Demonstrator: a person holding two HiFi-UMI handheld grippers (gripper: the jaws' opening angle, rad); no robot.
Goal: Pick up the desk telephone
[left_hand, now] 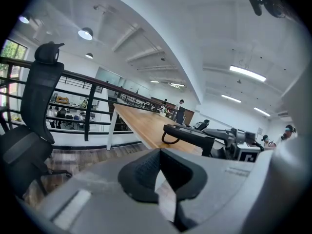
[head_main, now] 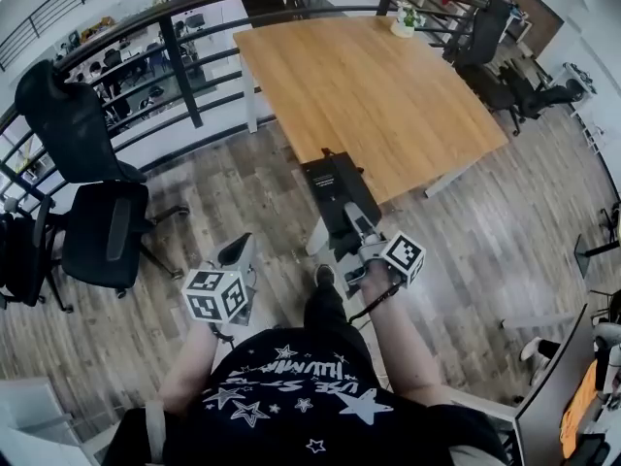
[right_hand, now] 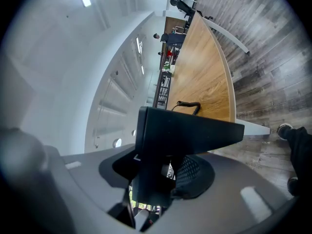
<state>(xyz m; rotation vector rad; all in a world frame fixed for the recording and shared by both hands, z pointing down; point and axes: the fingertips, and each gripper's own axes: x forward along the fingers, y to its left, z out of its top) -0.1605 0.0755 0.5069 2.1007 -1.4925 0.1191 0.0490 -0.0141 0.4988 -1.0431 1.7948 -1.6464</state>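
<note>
The black desk telephone hangs in the air over the wood floor, just off the near corner of the wooden table. My right gripper is shut on its near end, and in the right gripper view the phone's dark body fills the space between the pads. Its coiled cord shows past the far edge. My left gripper is lower left, apart from the phone, jaws together and empty. From there the telephone appears to the right.
Black office chairs stand at the left by a dark metal railing. More chairs sit beyond the table's far right. The person's foot is on the floor under the grippers. A small plant stands on the table's far end.
</note>
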